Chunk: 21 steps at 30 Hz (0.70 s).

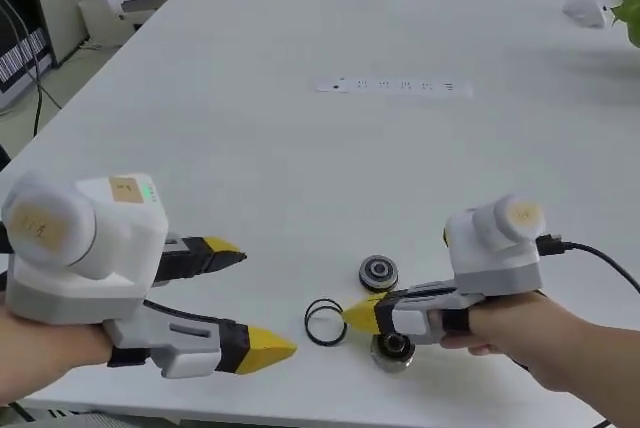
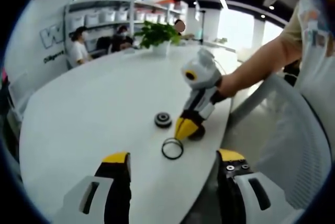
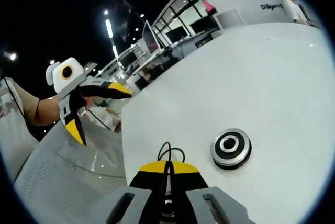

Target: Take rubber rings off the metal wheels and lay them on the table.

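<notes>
while the left gripper (image 1: 265, 300) hangs over the near left corner of the white table (image 1: 300, 148) with its yellow-tipped jaws spread wide and holding nothing, the right gripper (image 1: 350, 316) sits low by the near edge with its jaws drawn together. its tips meet the rim of a thin black rubber ring (image 1: 325, 323) that lies flat on the table; it looks like two overlapping loops, and whether the tips pinch it cannot be told. just beside the ring, partly hidden under the right gripper's body, rests a dark metal wheel (image 1: 392, 348). a second metal wheel (image 1: 378, 271) lies a little farther in from the edge, apart from both grippers, its black ring still around it. toward the middle of the table lies a white power strip (image 1: 392, 86), well apart from the wheels. a leafy plant (image 2: 157, 33) stands at the far edge, where seated people (image 2: 78, 51) gather.
</notes>
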Tool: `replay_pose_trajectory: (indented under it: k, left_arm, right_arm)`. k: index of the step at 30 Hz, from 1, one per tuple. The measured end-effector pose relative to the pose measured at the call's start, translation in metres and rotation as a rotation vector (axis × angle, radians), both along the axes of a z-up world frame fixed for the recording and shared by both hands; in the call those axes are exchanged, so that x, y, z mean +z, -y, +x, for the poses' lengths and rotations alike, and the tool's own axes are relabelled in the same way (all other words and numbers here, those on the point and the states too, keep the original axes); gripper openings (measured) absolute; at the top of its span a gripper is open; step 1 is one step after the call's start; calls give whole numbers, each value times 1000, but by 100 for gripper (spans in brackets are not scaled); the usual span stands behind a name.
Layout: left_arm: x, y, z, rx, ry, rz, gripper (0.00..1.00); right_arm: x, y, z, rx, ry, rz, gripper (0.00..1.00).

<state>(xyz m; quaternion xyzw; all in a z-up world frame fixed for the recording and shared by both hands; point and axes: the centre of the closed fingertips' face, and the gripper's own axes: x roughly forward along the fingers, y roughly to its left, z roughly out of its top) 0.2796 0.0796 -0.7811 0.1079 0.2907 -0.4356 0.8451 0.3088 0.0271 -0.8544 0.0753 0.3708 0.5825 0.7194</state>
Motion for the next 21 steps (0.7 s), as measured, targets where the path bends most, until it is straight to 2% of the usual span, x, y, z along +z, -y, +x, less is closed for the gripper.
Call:
replay_pose_trajectory:
  k: [9, 21]
  left_arm:
    - [-2, 1, 1, -4, -9, 3, 67]
    - [-3, 1, 3, -3, -17, 4, 66]
  right_arm:
    - [-4, 2, 1, 7, 42, -30, 7]
    - [1, 3, 3, 3, 79, -24, 21]
